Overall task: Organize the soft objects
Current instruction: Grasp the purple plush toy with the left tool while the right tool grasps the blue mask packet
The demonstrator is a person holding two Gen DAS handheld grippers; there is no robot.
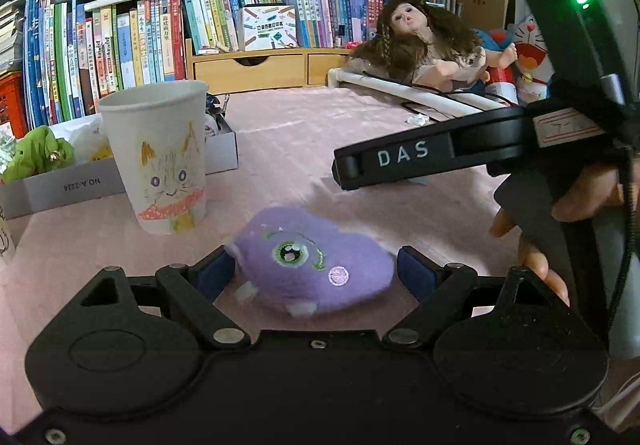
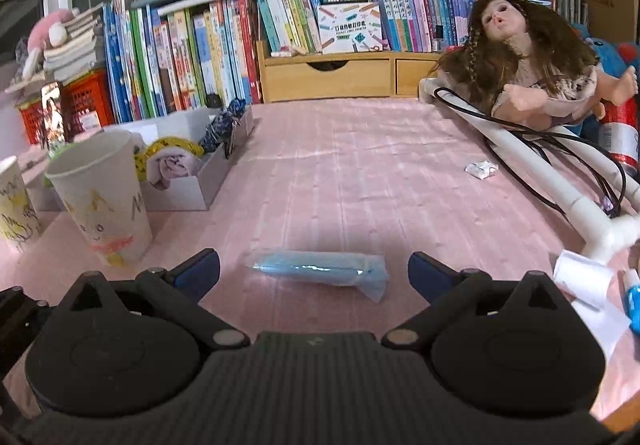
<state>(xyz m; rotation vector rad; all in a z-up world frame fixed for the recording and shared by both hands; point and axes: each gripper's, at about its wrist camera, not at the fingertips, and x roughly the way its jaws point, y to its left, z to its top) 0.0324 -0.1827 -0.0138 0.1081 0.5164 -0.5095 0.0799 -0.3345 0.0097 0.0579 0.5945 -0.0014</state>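
Purple plush toy [image 1: 314, 265] lies low in the middle of my left view, on the pink cloth [image 1: 300, 133]; it is soft, with one green eye; my left gripper [image 1: 316, 273] is wide open around it; my right gripper [image 2: 314, 273] is open too, empty.

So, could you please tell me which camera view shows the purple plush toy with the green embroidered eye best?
The left wrist view: the purple plush toy lies close up between the open left gripper, its fingers apart from it. The right wrist view shows none of it, only a blue plastic-wrapped packet on the pink tablecloth.
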